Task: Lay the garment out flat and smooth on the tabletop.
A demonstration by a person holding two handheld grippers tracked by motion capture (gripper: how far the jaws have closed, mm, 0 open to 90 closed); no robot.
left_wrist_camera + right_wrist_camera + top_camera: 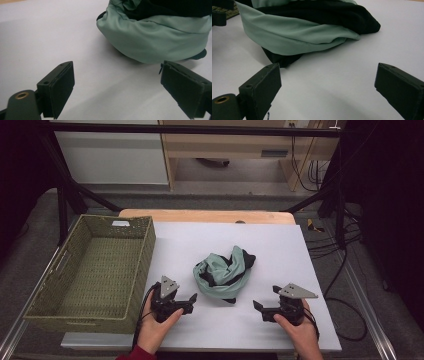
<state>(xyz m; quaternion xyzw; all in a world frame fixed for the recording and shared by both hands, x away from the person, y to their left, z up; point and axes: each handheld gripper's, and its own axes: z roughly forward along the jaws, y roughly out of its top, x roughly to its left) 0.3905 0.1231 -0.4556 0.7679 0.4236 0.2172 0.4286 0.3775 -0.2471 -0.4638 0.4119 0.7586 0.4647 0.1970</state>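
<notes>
A crumpled cloth (225,272) in mint green and black lies bunched in the middle of the white table cover (190,240). My left gripper (182,290) rests on the cover just left of the cloth, open and holding nothing. My right gripper (266,297) sits to the cloth's lower right, also open and holding nothing. In the left gripper view the cloth (155,37) lies a short way beyond the open left gripper (117,85), apart from the jaws. In the right gripper view the cloth (299,37) lies ahead of the open right gripper (327,87), apart from the jaws.
A green woven basket (145,265) with nothing in it stands along the table's left side, close to my left hand. Black frame legs and cables stand on the floor beyond the table. Bare white cover stretches behind and to the right of the cloth.
</notes>
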